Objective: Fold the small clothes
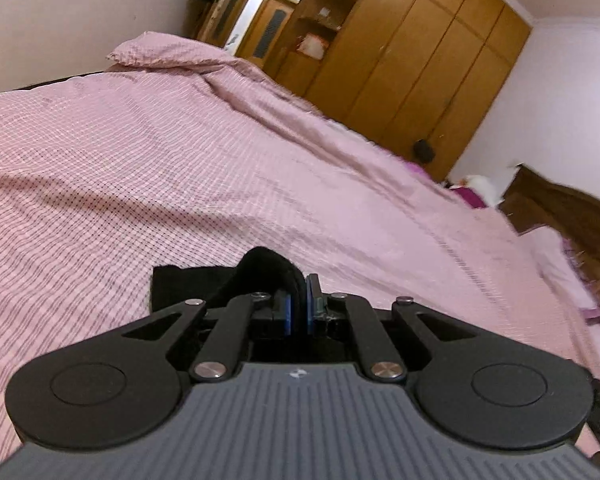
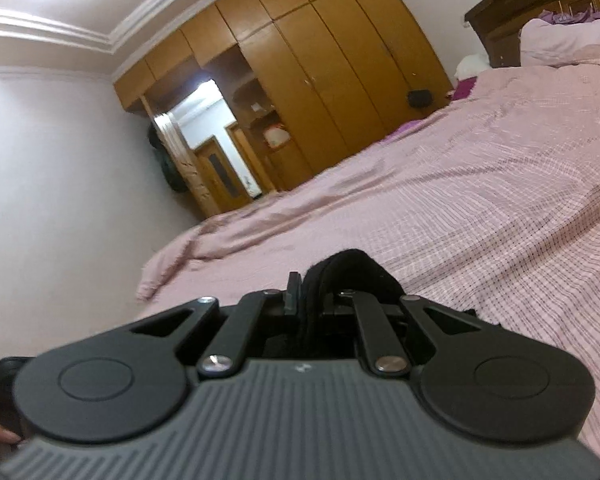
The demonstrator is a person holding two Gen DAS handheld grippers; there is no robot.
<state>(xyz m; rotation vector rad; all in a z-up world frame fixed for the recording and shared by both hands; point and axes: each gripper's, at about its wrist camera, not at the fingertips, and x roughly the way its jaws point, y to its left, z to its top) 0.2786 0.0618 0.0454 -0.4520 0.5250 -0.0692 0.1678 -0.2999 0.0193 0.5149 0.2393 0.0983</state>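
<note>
1. The left gripper (image 1: pixel 299 300) is matt black plastic with shiny metal pivot pins; its pads (image 1: pixel 286 314) are blue and smooth.
2. The right gripper (image 2: pixel 314 292) has the same matt black finish and a ribbed grey body.
3. The black garment (image 1: pixel 172 284) is soft, matt cloth.
4. The bedspread (image 1: pixel 140 152) is pink checked woven fabric, lightly wrinkled.
5. The wardrobe (image 2: pixel 340 60) is smooth, semi-gloss wood.

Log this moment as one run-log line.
left gripper: shut on black garment | right gripper: shut on black garment | surface: pink bedspread

Both wrist views low, close over bed (image 1: pixel 180 160), tilted, sharing wardrobe (image 2: pixel 320 80)
</note>
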